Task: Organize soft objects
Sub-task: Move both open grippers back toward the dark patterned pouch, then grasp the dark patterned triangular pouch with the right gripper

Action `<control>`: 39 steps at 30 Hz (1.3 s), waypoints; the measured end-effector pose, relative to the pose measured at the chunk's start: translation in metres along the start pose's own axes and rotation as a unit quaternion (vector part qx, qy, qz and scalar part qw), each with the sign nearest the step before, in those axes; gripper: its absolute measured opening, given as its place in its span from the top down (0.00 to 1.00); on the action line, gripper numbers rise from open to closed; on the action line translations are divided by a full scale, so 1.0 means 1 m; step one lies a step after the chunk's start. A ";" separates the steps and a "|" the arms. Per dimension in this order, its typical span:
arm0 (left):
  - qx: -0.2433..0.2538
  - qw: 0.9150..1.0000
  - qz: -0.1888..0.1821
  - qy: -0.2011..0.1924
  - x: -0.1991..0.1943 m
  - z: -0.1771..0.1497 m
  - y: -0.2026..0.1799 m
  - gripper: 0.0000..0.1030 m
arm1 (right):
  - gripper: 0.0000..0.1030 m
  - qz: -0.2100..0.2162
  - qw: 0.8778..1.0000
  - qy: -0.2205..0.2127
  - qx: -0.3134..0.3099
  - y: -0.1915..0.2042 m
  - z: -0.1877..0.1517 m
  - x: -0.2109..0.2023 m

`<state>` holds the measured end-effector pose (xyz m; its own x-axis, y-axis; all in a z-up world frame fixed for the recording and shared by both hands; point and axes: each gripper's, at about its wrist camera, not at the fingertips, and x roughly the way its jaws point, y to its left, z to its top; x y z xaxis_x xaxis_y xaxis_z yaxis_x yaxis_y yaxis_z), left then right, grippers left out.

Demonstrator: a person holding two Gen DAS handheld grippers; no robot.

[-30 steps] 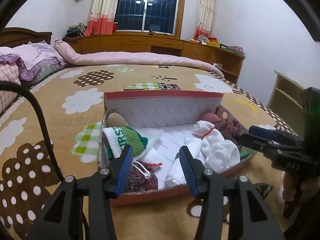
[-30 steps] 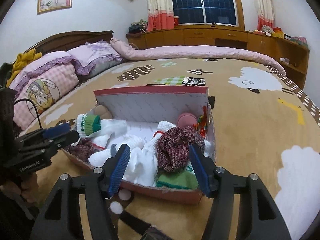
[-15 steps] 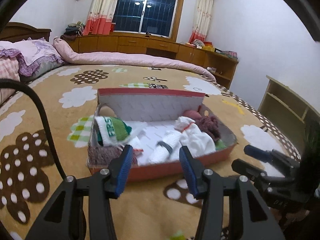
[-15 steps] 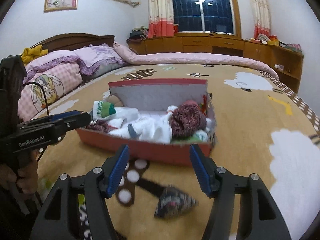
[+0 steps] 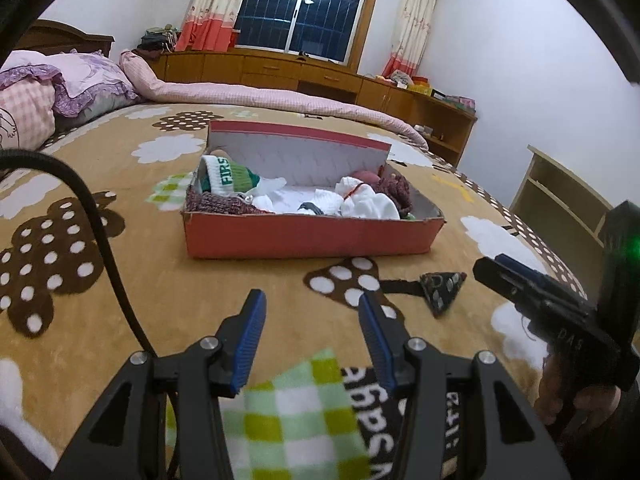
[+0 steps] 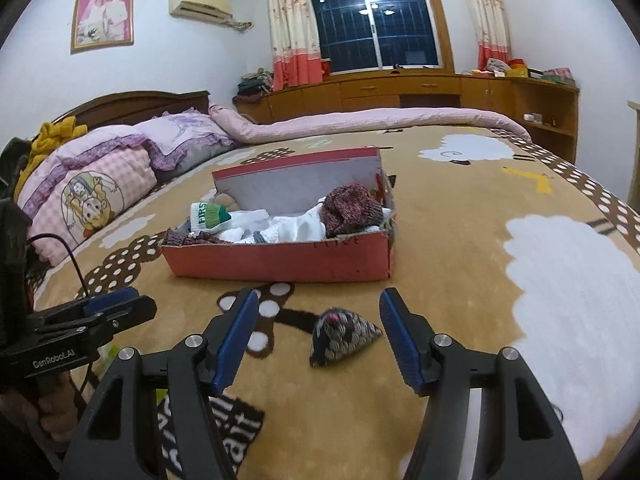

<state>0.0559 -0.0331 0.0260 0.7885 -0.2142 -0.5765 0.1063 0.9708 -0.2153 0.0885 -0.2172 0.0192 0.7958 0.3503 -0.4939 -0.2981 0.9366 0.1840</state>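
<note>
Knitted triangular pouch [image 6: 342,336] on plush blanket [image 6: 460,280], red cardboard box [image 6: 280,264] beyond

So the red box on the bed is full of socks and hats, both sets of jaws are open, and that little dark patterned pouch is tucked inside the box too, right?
Nearly. The dark patterned pouch is not in the red box; it lies on the blanket in front of it, as the right wrist view shows, just ahead of the open right gripper. The rest holds: the box is full of soft things, and the left gripper is open too.
</note>
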 end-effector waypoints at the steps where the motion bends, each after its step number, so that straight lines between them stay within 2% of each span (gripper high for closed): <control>1: 0.000 1.000 0.000 -0.002 -0.003 -0.002 0.000 0.50 | 0.38 0.000 1.000 -0.001 0.002 -0.001 -0.002 -0.003; 9: 0.001 1.000 0.002 -0.006 -0.016 -0.009 -0.006 0.50 | 0.36 0.001 1.000 -0.014 0.006 -0.002 -0.011 -0.020; 16: 0.013 1.000 -0.003 0.009 -0.007 -0.013 -0.011 0.50 | 0.36 -0.003 1.000 0.004 -0.001 0.000 -0.014 -0.011; 20: 0.017 0.999 0.000 0.032 0.007 -0.015 -0.011 0.50 | 0.36 -0.033 0.998 0.044 0.006 -0.001 -0.018 0.000; 23: 0.026 0.998 -0.002 0.058 0.022 -0.021 -0.014 0.50 | 0.36 -0.087 0.991 0.103 -0.012 0.004 -0.029 0.017; 25: 0.040 0.996 -0.007 0.077 0.032 -0.026 -0.020 0.49 | 0.36 -0.116 0.981 0.154 -0.032 0.007 -0.042 0.035; 28: 0.068 0.994 0.008 0.088 0.045 -0.035 -0.033 0.43 | 0.32 -0.131 0.979 0.143 -0.057 0.012 -0.048 0.038; 32: 0.094 0.993 0.038 0.066 0.050 -0.041 -0.044 0.37 | 0.31 -0.117 0.982 0.144 -0.037 0.004 -0.050 0.041; 35: 0.095 0.993 0.048 0.053 0.050 -0.044 -0.045 0.36 | 0.31 -0.111 0.984 0.137 -0.031 0.002 -0.050 0.041; 38: 0.091 0.993 0.047 0.054 0.050 -0.043 -0.044 0.36 | 0.31 -0.088 0.989 0.119 -0.005 -0.005 -0.048 0.034; 39: 0.089 0.993 0.046 0.055 0.050 -0.043 -0.044 0.36 | 0.31 -0.084 0.990 0.114 0.001 -0.006 -0.038 0.029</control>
<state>0.0651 -0.0913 -0.0272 0.7297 -0.1241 -0.6724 0.1500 0.9885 -0.0197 0.0934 -0.2123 -0.0285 0.6948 0.1814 -0.6960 -0.1710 0.9816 0.0851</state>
